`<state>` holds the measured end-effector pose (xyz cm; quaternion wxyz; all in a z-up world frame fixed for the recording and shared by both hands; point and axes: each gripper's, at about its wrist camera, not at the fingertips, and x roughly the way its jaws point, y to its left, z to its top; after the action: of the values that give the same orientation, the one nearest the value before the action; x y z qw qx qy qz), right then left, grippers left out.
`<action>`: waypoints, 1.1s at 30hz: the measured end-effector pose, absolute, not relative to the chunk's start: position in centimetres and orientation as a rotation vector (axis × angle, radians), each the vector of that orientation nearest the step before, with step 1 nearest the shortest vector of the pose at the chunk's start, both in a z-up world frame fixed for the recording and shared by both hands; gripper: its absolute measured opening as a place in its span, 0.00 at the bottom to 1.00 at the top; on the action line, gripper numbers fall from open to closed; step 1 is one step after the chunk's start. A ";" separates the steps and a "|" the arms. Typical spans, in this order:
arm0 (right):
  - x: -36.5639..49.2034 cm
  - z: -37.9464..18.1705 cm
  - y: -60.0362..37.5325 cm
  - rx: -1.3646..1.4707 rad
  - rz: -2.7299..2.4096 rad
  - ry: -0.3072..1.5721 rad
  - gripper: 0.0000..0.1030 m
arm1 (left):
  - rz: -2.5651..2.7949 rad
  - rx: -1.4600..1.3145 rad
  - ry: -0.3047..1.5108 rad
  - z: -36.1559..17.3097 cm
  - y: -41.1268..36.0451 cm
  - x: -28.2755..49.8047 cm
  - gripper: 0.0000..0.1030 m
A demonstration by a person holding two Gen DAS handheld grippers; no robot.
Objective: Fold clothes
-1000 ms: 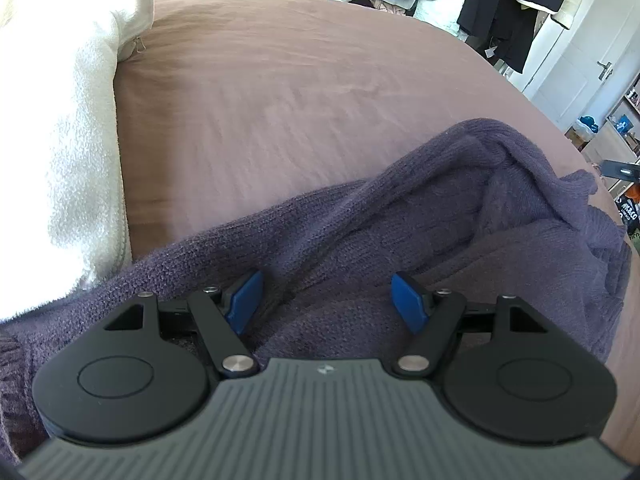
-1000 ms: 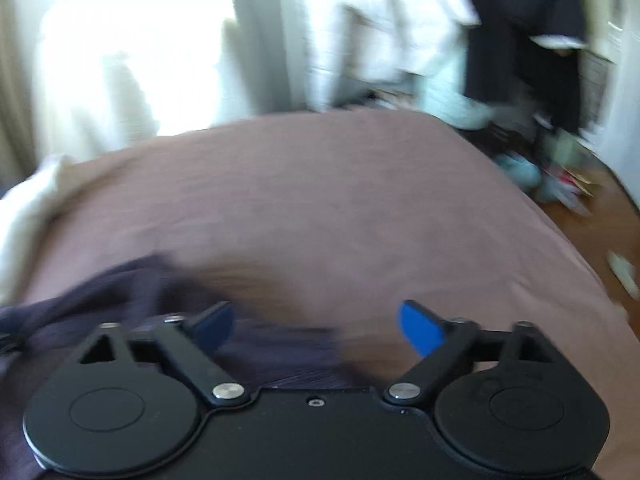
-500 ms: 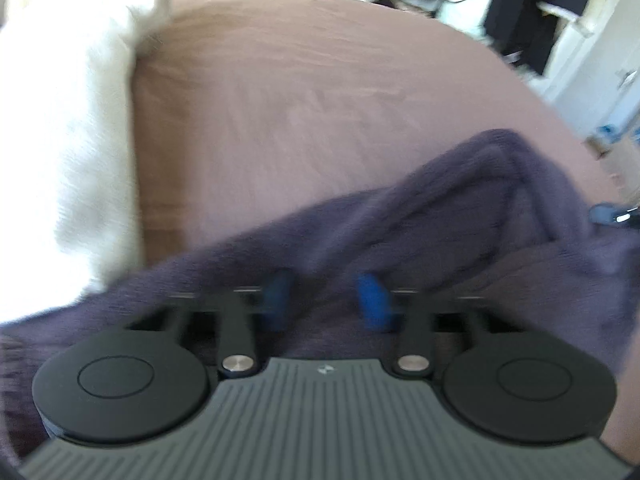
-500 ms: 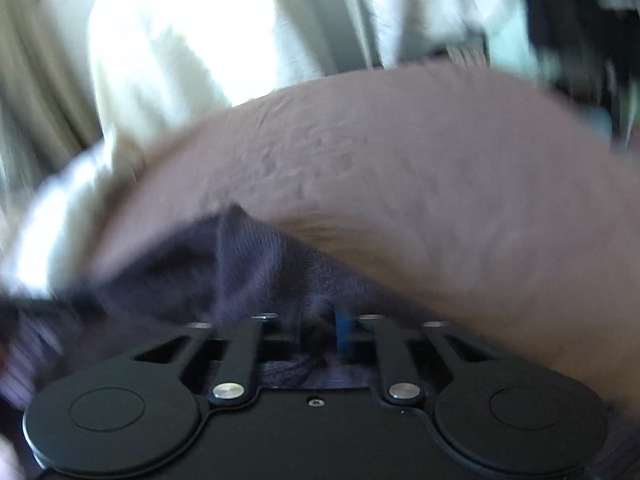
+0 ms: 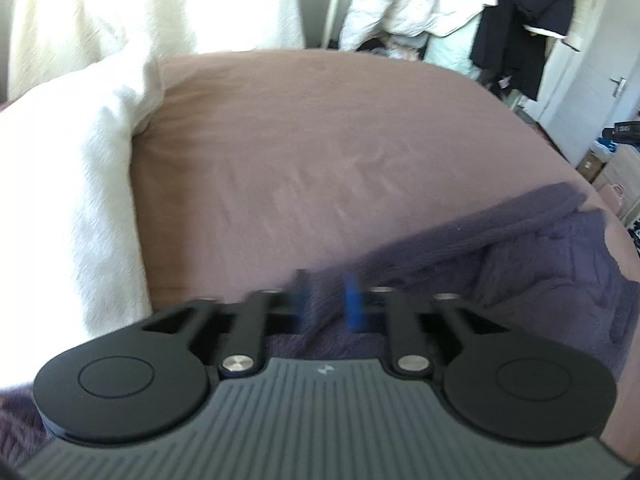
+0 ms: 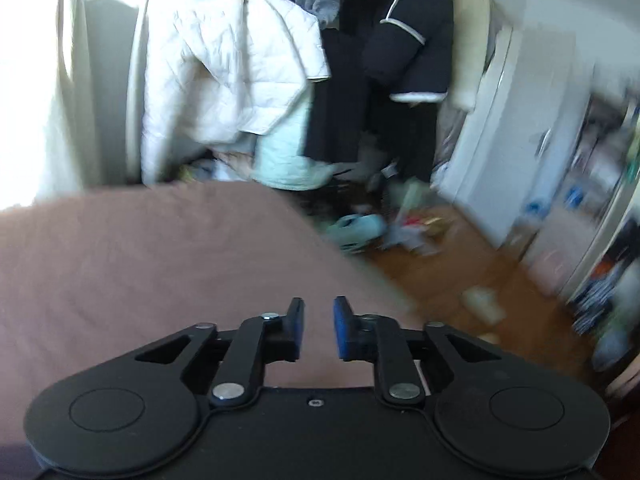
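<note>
Pinching a raised fold of the purple sweater (image 5: 540, 280) with the left gripper (image 5: 326, 300), jaws drawn in close, knit bunched between the blue pads (image 5: 354, 304) and filling the narrow gap. Lying with the rest of that sweater across the near right part of the brown bed (image 5: 320, 140), rumpled, with a thick rolled edge running up toward the right side of the bed and more knit trailing under the gripper body to the lower left corner. Bordered on the left by a white blanket (image 5: 80, 160), heaped on the bed and touching the sheet, apart from the sweater where visible. Beyond the bed, a white jacket (image 5: 400, 0) and a dark coat (image 5: 528, 12) hanging, and a white door (image 5: 592, 80) at the right. Blurred a little throughout the left wrist view. From the right wrist: right gripper (image 6: 319, 328) held above the bare bed (image 6: 140, 260), jaws nearly together but parted by a slim gap, gripping nothing that shows; only brown sheet seen between the pads (image 6: 340, 330). No part of the sweater to be seen in this view. Pointing toward the far right corner of the bed and out over a wooden floor (image 6: 460, 280) strewn with blurred clutter (image 6: 360, 232). Behind, the same white jacket (image 6: 240, 80) and dark coat (image 6: 408, 40) hanging side by side, with shelving at the far right too smeared to read.
</note>
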<state>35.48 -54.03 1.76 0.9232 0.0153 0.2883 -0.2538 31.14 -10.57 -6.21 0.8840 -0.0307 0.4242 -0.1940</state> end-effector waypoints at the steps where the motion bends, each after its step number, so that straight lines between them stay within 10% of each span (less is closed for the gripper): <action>1: 34.9 1.6 -52.8 0.069 -0.456 0.587 0.43 | -0.405 -0.081 0.887 -6.1 -10.0 30.9 0.58; 18: 26.3 -1.9 -19.8 -0.144 0.615 0.828 0.54 | -0.070 -0.533 1.027 -8.7 13.2 15.8 0.70; 33: 11.1 -5.8 -5.3 -0.782 0.943 0.682 0.77 | -0.042 -0.445 1.078 -11.4 11.2 12.2 0.72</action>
<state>11.14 -5.29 -5.77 0.7641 -0.3599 0.3139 0.4337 12.24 11.22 -11.44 0.8346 -0.2100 0.5090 -0.0198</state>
